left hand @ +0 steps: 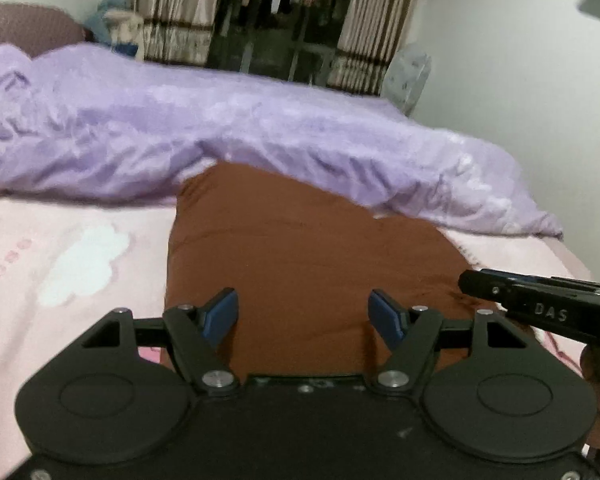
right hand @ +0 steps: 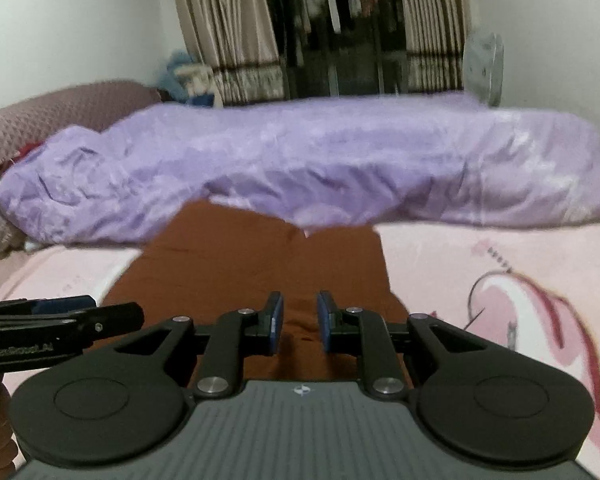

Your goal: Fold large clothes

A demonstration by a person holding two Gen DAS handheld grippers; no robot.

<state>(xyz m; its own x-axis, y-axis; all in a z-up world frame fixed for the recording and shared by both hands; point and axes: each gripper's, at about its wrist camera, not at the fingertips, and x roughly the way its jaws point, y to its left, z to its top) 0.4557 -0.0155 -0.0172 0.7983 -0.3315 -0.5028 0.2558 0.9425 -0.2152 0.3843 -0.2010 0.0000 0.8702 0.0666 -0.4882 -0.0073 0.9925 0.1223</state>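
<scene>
A brown garment [left hand: 300,240] lies flat on the bed as a long folded strip, its far end tucked under the purple quilt. My left gripper [left hand: 304,312] hovers over its near end, open wide, with nothing between the blue pads. My right gripper [right hand: 300,320] is over the same near end of the garment [right hand: 260,260], its pads only a narrow gap apart and nothing pinched between them. Each gripper shows in the other's view: the right one [left hand: 540,308] at the right edge, the left one [right hand: 60,320] at the left edge.
A crumpled purple quilt [right hand: 340,168] runs across the bed behind the garment. The pink printed sheet [left hand: 60,260] spreads to both sides. A padded headboard [right hand: 60,116] is at far left, a fan [right hand: 484,68] and striped curtains at the back wall.
</scene>
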